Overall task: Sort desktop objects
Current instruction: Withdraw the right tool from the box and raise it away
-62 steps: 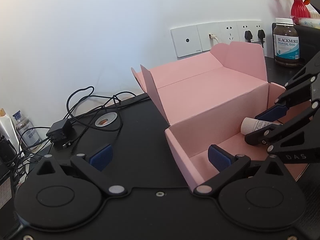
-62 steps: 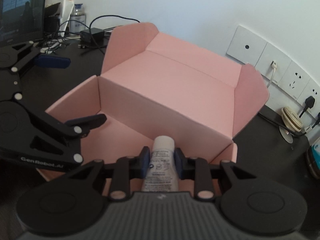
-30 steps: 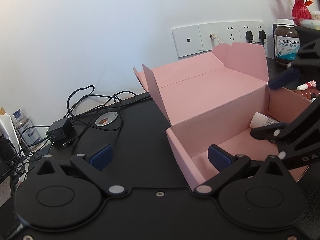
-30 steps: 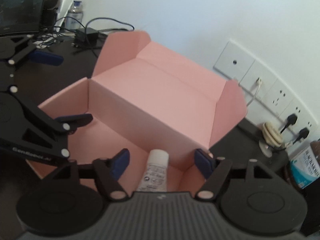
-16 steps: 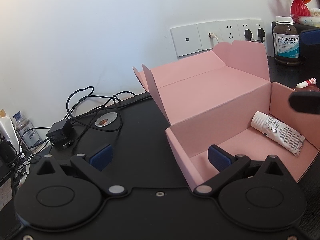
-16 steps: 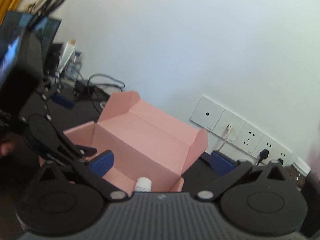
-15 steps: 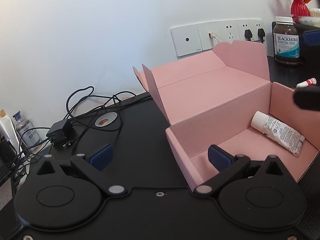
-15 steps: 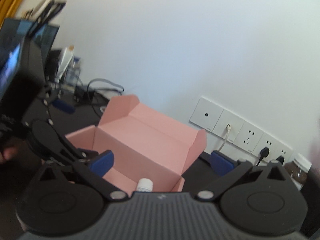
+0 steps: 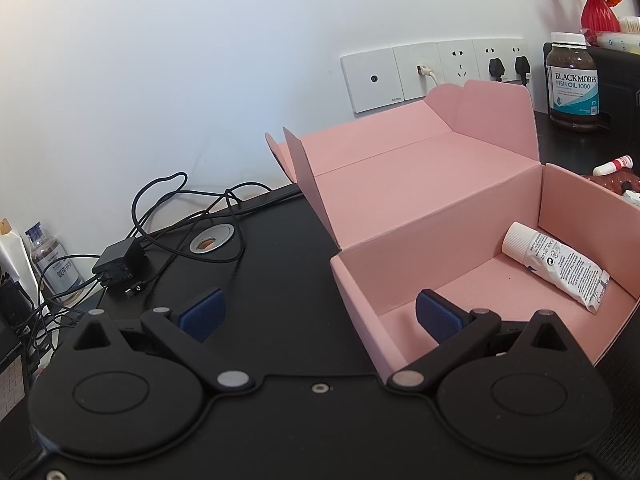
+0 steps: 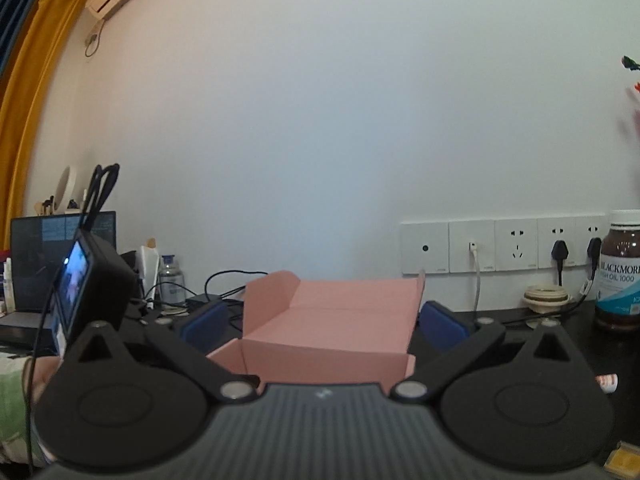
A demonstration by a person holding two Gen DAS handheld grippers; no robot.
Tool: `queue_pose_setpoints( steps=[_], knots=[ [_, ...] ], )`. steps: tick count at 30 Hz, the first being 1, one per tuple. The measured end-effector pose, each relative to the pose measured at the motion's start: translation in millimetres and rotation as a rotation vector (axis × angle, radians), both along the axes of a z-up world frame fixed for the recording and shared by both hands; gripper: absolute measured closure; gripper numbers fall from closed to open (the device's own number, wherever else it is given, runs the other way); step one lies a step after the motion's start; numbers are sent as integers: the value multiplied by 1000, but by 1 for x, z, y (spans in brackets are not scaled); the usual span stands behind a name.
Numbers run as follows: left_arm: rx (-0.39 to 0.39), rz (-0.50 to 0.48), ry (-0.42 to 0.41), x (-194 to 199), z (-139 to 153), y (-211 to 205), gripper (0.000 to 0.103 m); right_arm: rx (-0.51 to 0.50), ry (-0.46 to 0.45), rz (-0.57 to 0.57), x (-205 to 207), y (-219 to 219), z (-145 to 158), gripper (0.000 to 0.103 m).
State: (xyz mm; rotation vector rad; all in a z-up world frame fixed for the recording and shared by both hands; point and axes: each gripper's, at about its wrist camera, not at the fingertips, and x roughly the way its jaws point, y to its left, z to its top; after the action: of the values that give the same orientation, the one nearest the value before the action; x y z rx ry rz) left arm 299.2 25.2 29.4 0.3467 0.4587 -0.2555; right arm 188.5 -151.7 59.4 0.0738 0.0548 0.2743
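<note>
Pink cardboard box [image 9: 436, 208] on black worktop [image 9: 280, 264]; white tube [image 9: 558, 266] lies inside, far right corner. We judge tube soft, light; grip mid-body. Left tongs [image 9: 318, 312] gape, straddling box wall; right tongs [image 10: 320, 326] wide, empty.

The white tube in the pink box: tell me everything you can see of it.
The white tube is a soft squeeze tube with a ribbed white screw cap and small dark print along its body. Its flat crimped end looks creased. It lies on its side on the floor of the pink box, near the right wall, cap toward the back wall and crimped end toward the front. No gripper touches it. The right wrist view hides it.
</note>
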Motion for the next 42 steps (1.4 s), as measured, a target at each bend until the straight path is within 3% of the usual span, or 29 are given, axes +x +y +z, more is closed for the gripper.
queue_pose_setpoints(
  steps=[13,21,32,42],
  knots=[
    [0,-1,1,1,0,0,0,3,-15,-38,1,3,-4,1],
    [1,1,-1,0,-1,0,0,55,32,-57,6,-7,-6,1],
    [4,4,-7,0,-2,0,0,-28,0,-65,3,8,-7,1],
    [0,0,-3,1,-2,0,0,64,51,-85,10,-6,-9,1]
  ],
)
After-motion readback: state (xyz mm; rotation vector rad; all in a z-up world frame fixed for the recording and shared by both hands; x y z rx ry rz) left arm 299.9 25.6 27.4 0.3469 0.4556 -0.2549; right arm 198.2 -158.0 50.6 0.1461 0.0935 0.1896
